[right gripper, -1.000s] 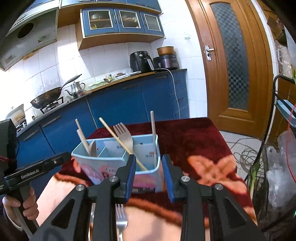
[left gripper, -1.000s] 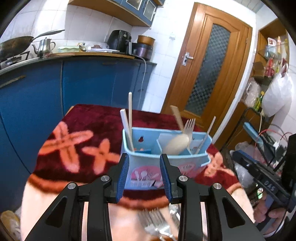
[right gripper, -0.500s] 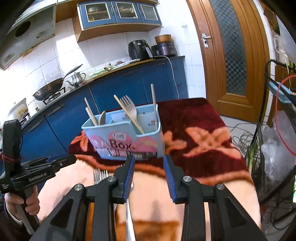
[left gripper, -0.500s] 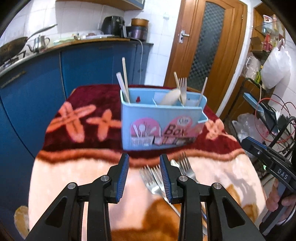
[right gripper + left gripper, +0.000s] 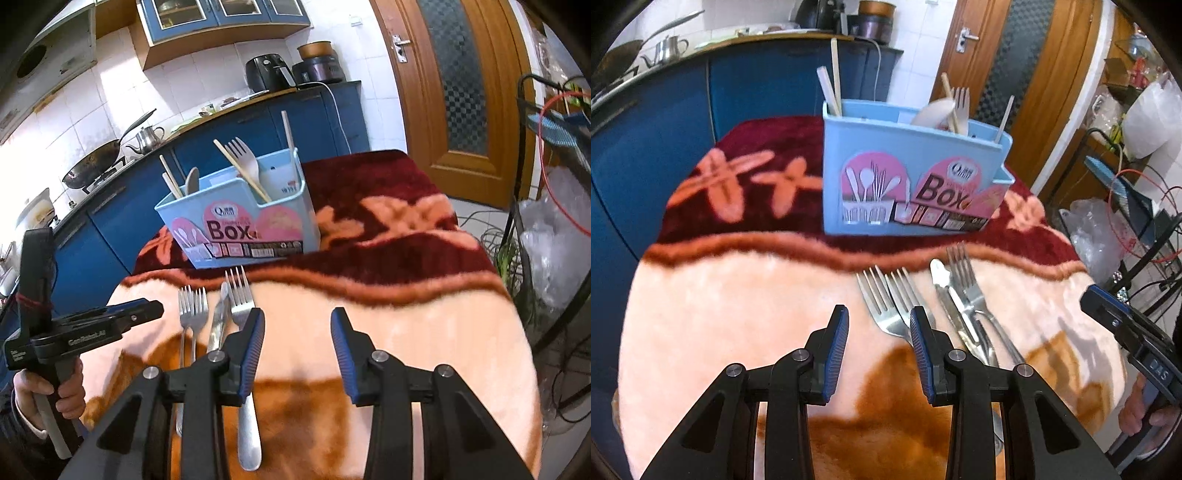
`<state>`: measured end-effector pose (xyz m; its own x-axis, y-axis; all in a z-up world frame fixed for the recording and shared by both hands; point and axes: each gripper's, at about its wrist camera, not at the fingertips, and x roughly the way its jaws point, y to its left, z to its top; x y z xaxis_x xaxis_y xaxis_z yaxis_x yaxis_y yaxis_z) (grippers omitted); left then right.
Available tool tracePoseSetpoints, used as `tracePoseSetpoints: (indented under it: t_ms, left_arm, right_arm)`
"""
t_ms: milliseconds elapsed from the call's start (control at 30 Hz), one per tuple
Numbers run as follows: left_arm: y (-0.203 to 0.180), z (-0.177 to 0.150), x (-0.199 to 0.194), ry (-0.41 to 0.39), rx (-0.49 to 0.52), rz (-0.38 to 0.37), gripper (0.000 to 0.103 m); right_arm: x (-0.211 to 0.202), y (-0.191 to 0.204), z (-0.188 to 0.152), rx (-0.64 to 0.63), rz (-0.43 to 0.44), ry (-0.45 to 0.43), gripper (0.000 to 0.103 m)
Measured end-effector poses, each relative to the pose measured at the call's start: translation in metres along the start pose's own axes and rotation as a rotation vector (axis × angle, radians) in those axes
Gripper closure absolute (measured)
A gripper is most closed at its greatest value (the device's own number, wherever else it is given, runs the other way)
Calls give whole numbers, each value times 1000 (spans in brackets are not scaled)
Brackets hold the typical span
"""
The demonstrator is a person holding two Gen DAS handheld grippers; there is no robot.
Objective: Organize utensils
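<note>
Your left gripper [image 5: 877,334] hangs over the blanket [image 5: 738,314] with its jaws parted and nothing between them; your right gripper [image 5: 297,338] is likewise spread wide and holds nothing.

Counted left to right on the blanket, four metal pieces lie side by side: two forks [image 5: 886,295] touching each other, a knife [image 5: 947,295], then a third fork [image 5: 964,273]. All are smooth polished steel with tines or tip pointing at the box [image 5: 908,184]. The left gripper's right finger sits just over the two forks' necks, and the right gripper's left finger covers the third fork's neck in the right wrist view.

One box, pale blue plastic with straight walls and pink printed labels, stands on the dark red part of the blanket just beyond the forks. It has several compartments. At its left end stand two pale sticks [image 5: 831,85]. Toward the right are a wooden spoon [image 5: 936,110], a pale fork [image 5: 960,107], a slanted chopstick beside them and one thin stick [image 5: 1004,118] at the far corner.

The blanket is plush, peach near you, maroon with peach flowers farther off.

Since a second ago, both grippers have pulled back from the box and tipped down, so the steel cutlery now lies in full view.
</note>
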<state>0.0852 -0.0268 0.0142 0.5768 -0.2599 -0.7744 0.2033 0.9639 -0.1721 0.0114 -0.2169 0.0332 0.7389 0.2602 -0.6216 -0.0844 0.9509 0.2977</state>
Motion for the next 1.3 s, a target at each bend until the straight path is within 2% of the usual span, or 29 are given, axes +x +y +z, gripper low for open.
tracePoseSetpoints:
  t_ms: [333, 567, 667, 733, 800, 833, 1000, 1300]
  left_arm:
    - [0, 5, 30, 16, 17, 43, 68]
    - [9, 4, 37, 10, 10, 0, 70]
    - [9, 6, 37, -6, 21, -48, 70]
    - [9, 6, 37, -13, 29, -82, 79]
    - [9, 7, 39, -10, 21, -105, 92]
    - [9, 8, 41, -11, 12, -114, 94]
    - [14, 9, 38, -31, -24, -159, 99]
    - [19, 10, 22, -62, -19, -78, 100]
  right_arm:
    - [5, -18, -13, 46, 12, 22, 60]
    - [13, -22, -11, 34, -2, 39, 60]
    - [17, -23, -11, 37, 1, 45, 60]
    - [19, -25, -12, 42, 5, 50, 60]
    - [21, -25, -12, 42, 3, 54, 60]
    - [22, -24, -12, 40, 3, 55, 60]
    - [24, -23, -12, 24, 1, 59, 60]
    - [30, -4, 2, -61, -1, 77, 60]
